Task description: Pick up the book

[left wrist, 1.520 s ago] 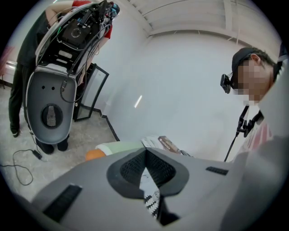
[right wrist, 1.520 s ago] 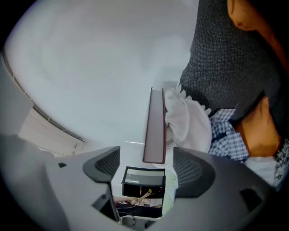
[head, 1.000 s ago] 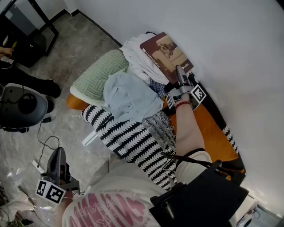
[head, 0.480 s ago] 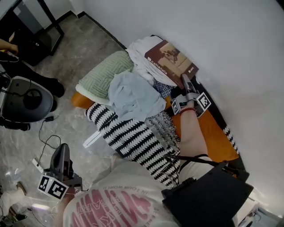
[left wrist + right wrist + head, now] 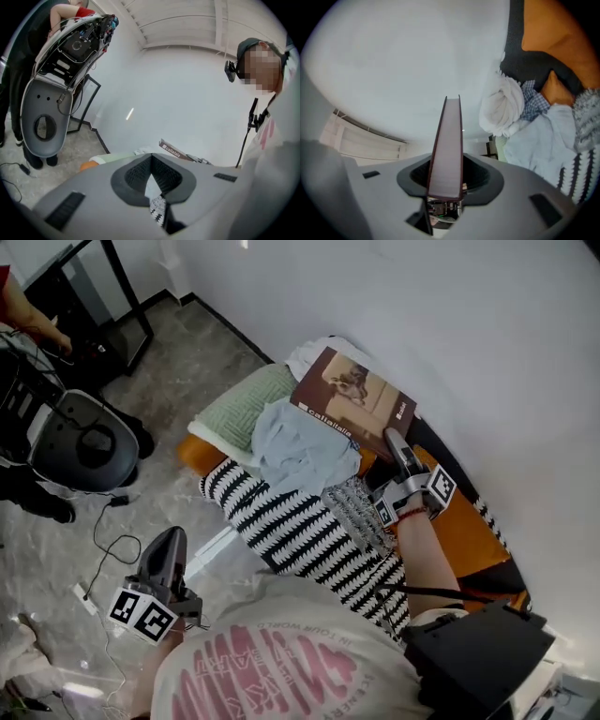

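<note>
The brown hardcover book (image 5: 356, 399) hangs tilted in the air above the clothes pile, held by its near corner. My right gripper (image 5: 394, 439) is shut on it. In the right gripper view the book's edge (image 5: 446, 150) runs straight out between the two pads of that gripper (image 5: 446, 180). My left gripper (image 5: 169, 545) is low at the left, over the floor, its jaws together and holding nothing. From the left gripper (image 5: 151, 157) view the book (image 5: 176, 153) shows small and far off, past the jaw tips.
An orange sofa (image 5: 469, 531) carries a green cushion (image 5: 239, 409), a pale blue garment (image 5: 300, 442), a white cloth (image 5: 314, 357) and a black-and-white striped blanket (image 5: 281, 521). A grey chair (image 5: 80, 442), cables and a black stand (image 5: 122, 306) are on the floor at left. A white wall is close behind.
My right gripper closed on the book's near corner and lifted it off the white cloth, up and back toward me. The left gripper rose a little.
</note>
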### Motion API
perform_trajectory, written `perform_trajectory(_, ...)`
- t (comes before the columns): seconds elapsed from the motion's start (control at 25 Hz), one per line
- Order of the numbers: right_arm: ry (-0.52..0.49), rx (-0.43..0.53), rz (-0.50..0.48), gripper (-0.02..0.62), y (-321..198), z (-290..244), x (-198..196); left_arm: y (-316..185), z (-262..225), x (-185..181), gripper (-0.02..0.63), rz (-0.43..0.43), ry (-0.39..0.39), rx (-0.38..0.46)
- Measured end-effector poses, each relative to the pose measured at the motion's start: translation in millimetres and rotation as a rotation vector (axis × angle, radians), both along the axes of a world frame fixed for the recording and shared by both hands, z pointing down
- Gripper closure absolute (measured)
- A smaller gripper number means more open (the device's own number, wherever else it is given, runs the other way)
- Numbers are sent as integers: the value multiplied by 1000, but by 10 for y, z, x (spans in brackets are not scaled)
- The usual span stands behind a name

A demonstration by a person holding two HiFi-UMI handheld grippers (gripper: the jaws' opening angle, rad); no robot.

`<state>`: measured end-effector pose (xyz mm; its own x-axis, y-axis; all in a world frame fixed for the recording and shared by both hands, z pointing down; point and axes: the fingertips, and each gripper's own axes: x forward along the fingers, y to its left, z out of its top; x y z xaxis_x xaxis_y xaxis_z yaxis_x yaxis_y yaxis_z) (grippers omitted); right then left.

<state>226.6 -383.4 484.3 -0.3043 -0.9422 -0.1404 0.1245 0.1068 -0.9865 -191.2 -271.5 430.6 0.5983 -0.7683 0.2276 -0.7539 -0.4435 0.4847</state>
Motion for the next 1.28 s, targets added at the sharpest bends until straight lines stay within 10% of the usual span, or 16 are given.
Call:
perform_trajectory(0.64,-151,79,-290,436,2138,-589,-2285,1567,-344,-1029,598,-37,113,104)
perform_trajectory(1.28,-128,52,-476,436,2698,-603,-2879,2413,-186,-1102,598,-101,127,84)
